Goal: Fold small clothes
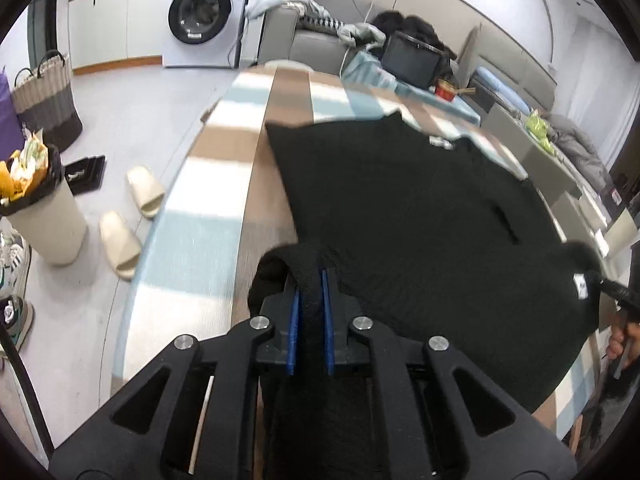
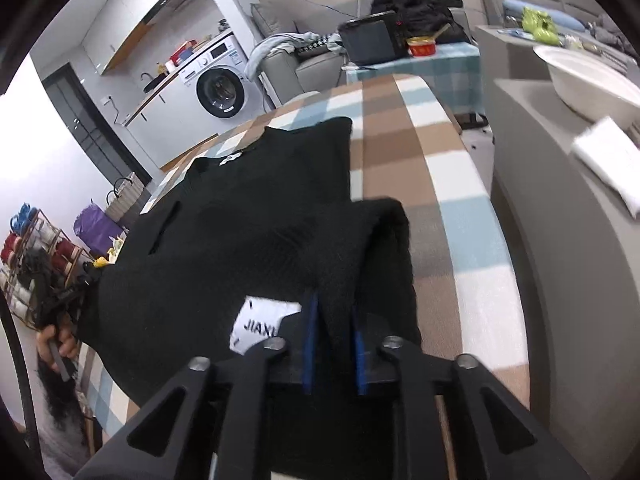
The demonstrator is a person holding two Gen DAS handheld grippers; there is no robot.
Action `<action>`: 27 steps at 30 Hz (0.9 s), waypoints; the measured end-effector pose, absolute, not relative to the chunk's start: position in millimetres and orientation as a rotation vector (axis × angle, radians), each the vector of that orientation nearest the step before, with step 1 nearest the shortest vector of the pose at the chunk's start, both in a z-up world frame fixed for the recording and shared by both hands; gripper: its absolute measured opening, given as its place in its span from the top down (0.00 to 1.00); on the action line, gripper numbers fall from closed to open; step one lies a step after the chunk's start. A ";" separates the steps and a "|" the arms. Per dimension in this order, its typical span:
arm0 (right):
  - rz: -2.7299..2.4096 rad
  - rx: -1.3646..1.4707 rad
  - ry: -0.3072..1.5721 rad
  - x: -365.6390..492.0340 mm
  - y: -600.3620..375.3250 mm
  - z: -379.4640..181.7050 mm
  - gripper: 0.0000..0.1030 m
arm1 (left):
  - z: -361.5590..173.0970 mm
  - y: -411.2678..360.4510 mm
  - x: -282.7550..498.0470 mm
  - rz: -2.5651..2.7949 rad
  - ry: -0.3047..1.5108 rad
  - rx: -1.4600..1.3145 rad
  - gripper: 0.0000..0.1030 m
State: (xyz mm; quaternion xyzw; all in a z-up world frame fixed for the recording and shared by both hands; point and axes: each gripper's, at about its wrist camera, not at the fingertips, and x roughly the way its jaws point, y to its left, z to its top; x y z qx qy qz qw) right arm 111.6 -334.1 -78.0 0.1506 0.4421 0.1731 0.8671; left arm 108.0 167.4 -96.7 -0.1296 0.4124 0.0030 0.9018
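A black knit garment (image 1: 400, 200) lies spread on a table covered with a checked cloth (image 1: 192, 240). My left gripper (image 1: 312, 276) is shut on a bunched fold at the garment's near left edge, and black fabric fills the narrow gap between its blue pads. In the right wrist view the garment (image 2: 240, 220) shows a white label (image 2: 260, 324) beside my right gripper (image 2: 336, 308). Its jaws stand wider apart, with a folded edge lying loosely between them. A hand (image 2: 56, 340) holds the other gripper at the garment's far corner.
On the floor to the left are a full waste bin (image 1: 44, 216), a pair of slippers (image 1: 132, 220) and a woven basket (image 1: 44, 92). Behind the table are a washing machine (image 1: 200, 12) and a dark screen (image 1: 412, 60). A white bowl (image 2: 592, 80) sits on the grey counter at the right.
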 end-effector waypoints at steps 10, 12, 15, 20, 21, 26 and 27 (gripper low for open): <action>0.428 0.279 0.894 77.0 -338.5 -75.9 0.59 | -98.3 154.5 62.1 -0.039 0.848 -0.252 0.63; 0.449 0.295 0.878 71.6 -340.2 -69.7 0.59 | -96.4 149.5 50.4 -0.048 0.850 -0.239 0.63; 0.504 0.307 0.840 60.0 -341.5 -60.5 0.59 | -94.4 143.5 35.8 -0.062 0.847 -0.231 0.63; 0.540 0.300 0.830 49.2 -338.1 -62.4 0.58 | -97.8 137.7 22.6 -0.050 0.849 -0.196 0.63; 0.536 0.303 0.837 49.8 -337.8 -65.3 0.58 | -98.0 138.4 22.6 -0.045 0.847 -0.194 0.66; 0.501 0.263 0.850 55.8 -331.3 -71.0 0.94 | -93.4 145.4 21.8 -0.055 0.806 -0.209 0.97; 0.498 0.238 0.834 55.5 -329.1 -69.0 0.93 | -90.5 147.0 22.6 -0.063 0.798 -0.216 0.98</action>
